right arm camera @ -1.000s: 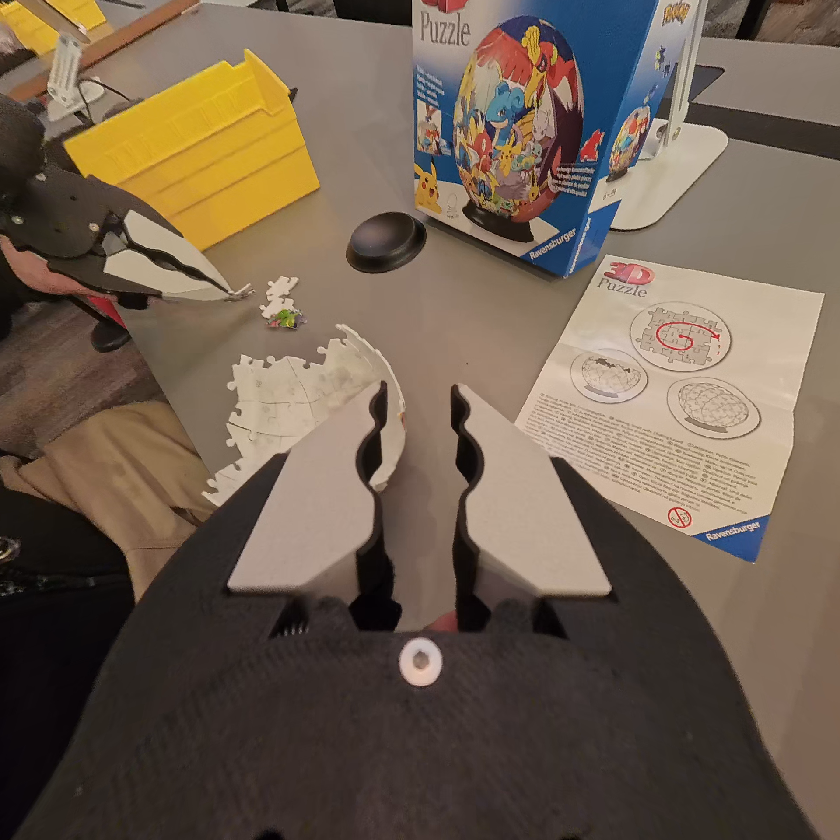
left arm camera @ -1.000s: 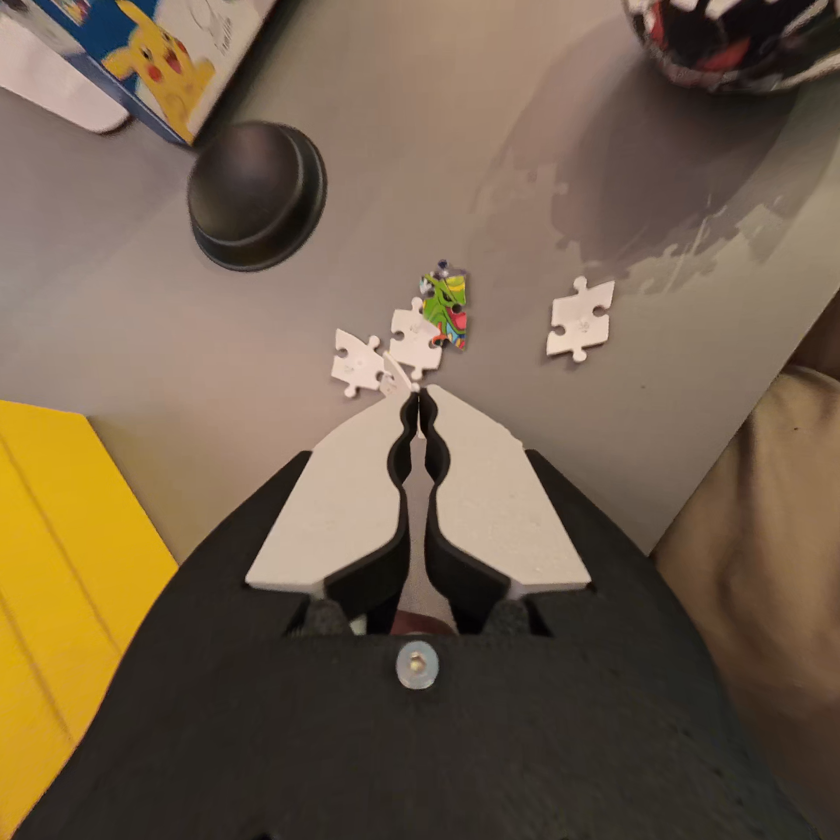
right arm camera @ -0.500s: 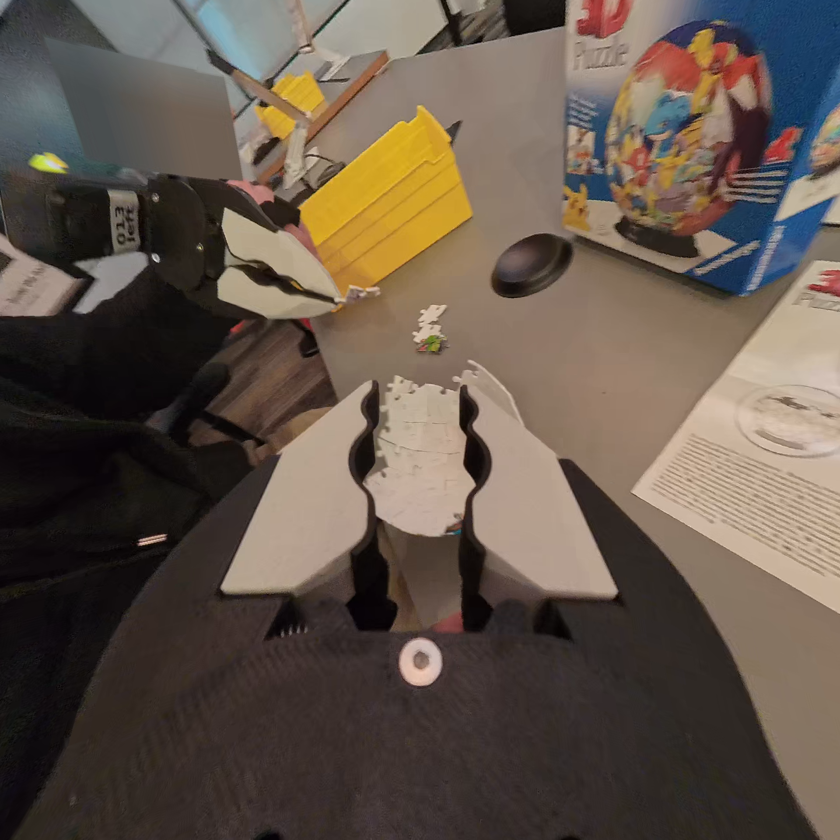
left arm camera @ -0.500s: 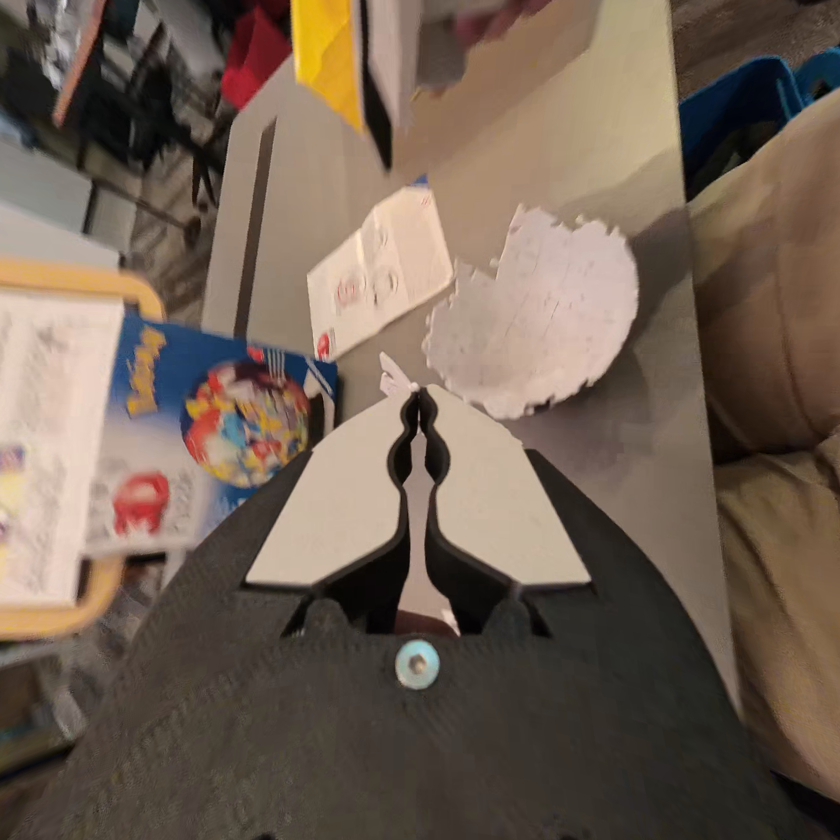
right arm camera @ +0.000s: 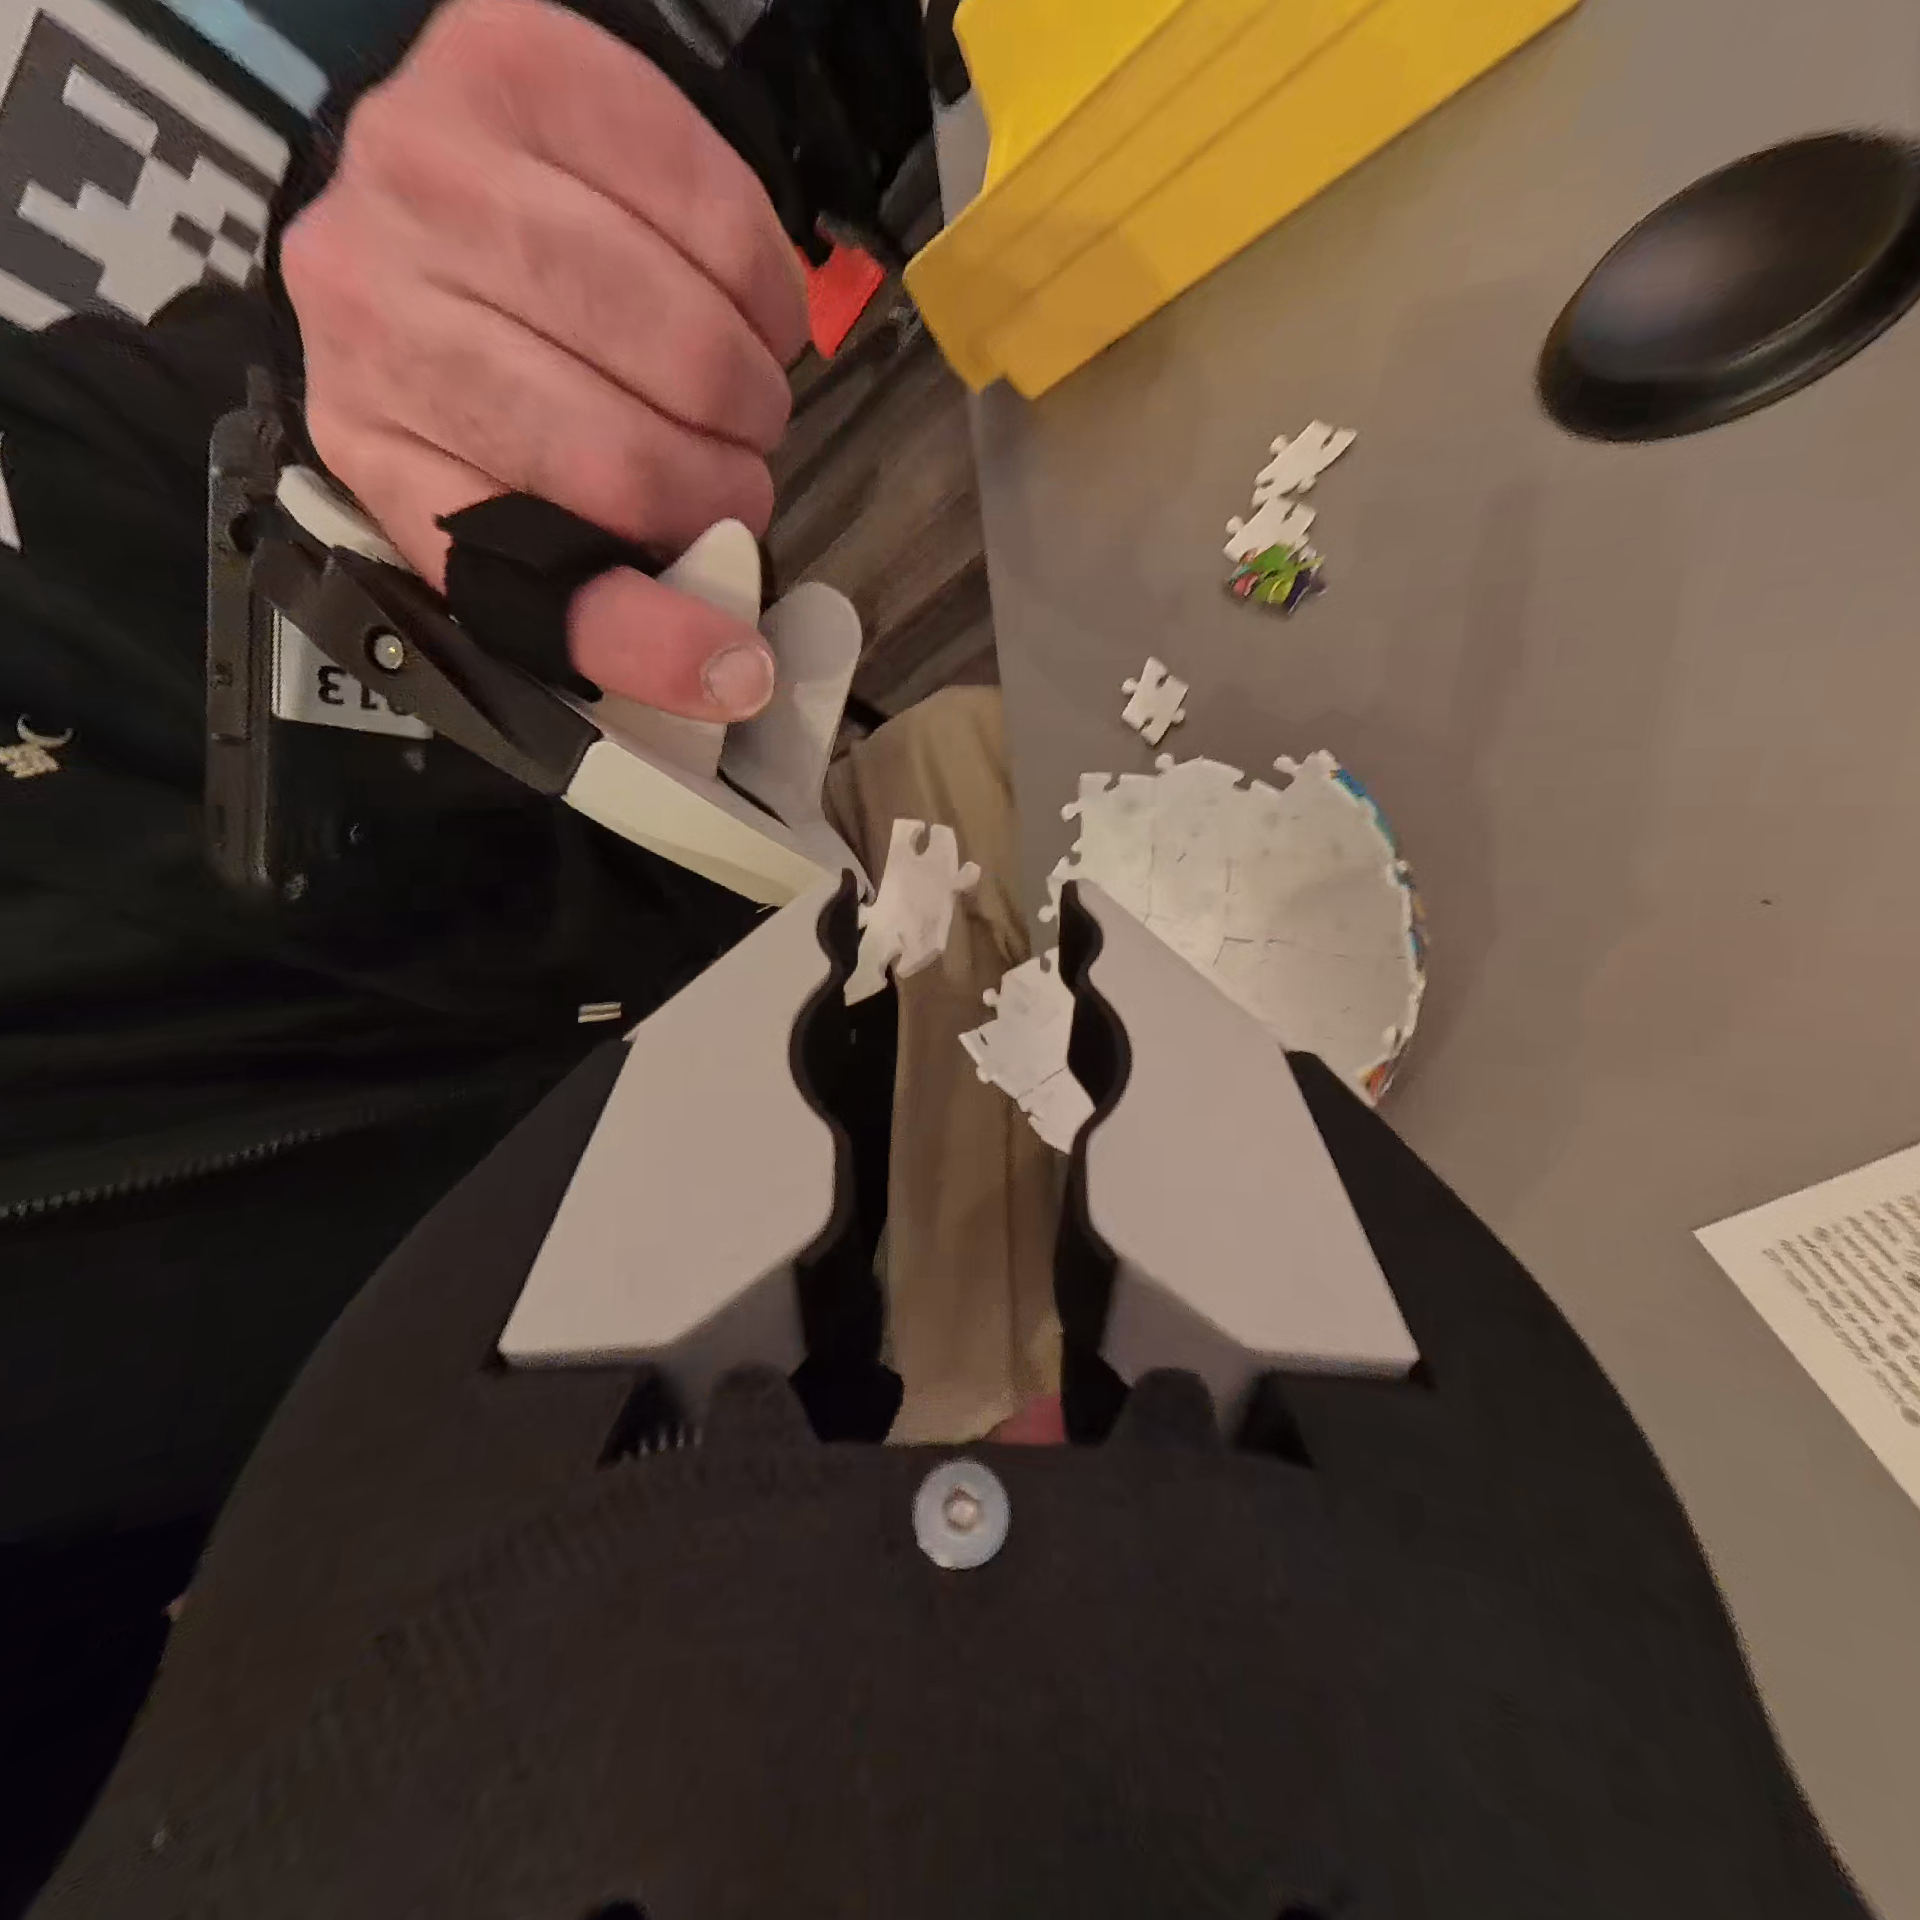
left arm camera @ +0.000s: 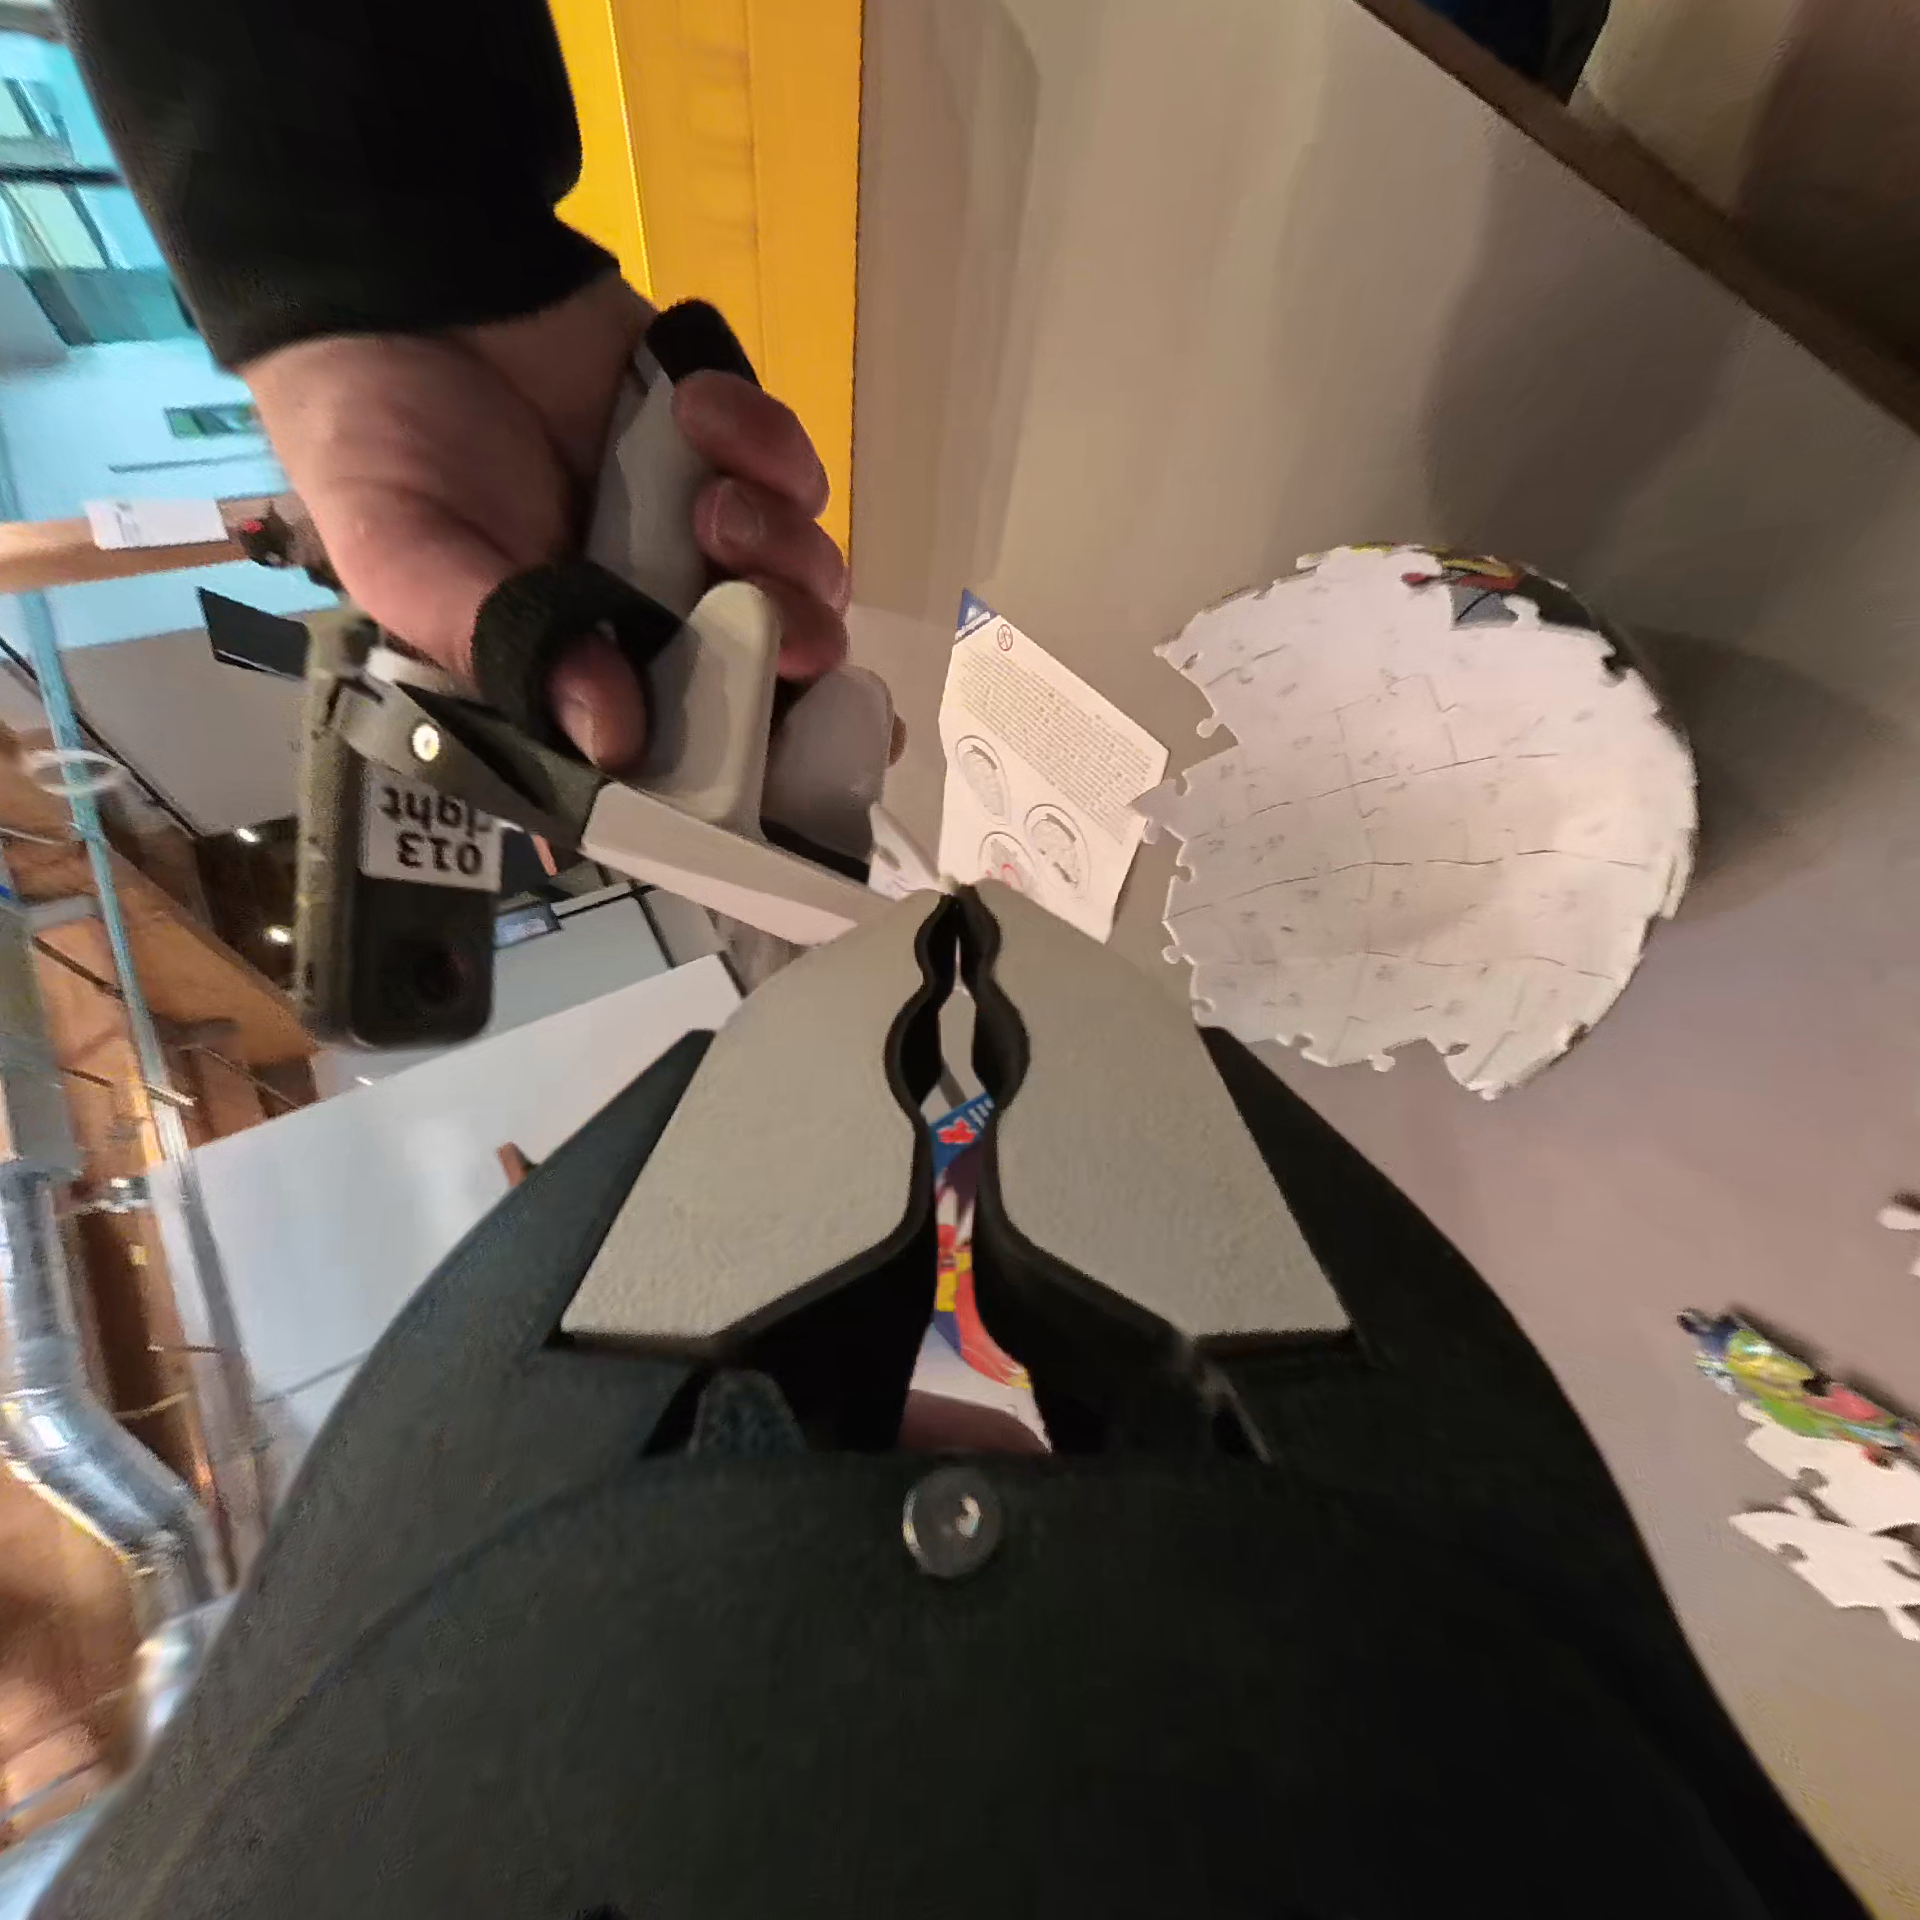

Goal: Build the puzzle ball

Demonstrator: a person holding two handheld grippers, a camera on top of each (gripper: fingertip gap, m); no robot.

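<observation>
The half-built puzzle ball (right arm camera: 1247, 894) is a curved shell of interlocked pieces, plain white on its hollow inner face and brightly printed on the outside, with a ragged toothed rim. It lies on its side on the grey table (right arm camera: 1558, 831), close to the near edge.

The left gripper (right arm camera: 847, 883) has its jaws pinched together on a loose white puzzle piece (right arm camera: 914, 904), which sticks out from the tips in the air off the table's edge. The right gripper (right arm camera: 961, 914) stands with its jaws well apart, the piece just inside its left finger; whether that finger touches the piece cannot be told.

Both grippers have pale grey fingers (left arm camera: 769, 1164) with wavy black inner pads, set in matte black bodies.

Farther along the table lie several spare pieces (right arm camera: 1283, 520), most white side up, one showing green print, and a single piece (right arm camera: 1153, 701) near the shell. A glossy black domed stand (right arm camera: 1745, 291) sits beyond them, a yellow plastic bin (right arm camera: 1195, 177) at the table's far side, and a printed instruction sheet (right arm camera: 1839, 1309) to the right. The table top is smooth and matte. Below its edge show tan trousers (right arm camera: 956, 1195) and a wood-look floor (right arm camera: 894, 436).
</observation>
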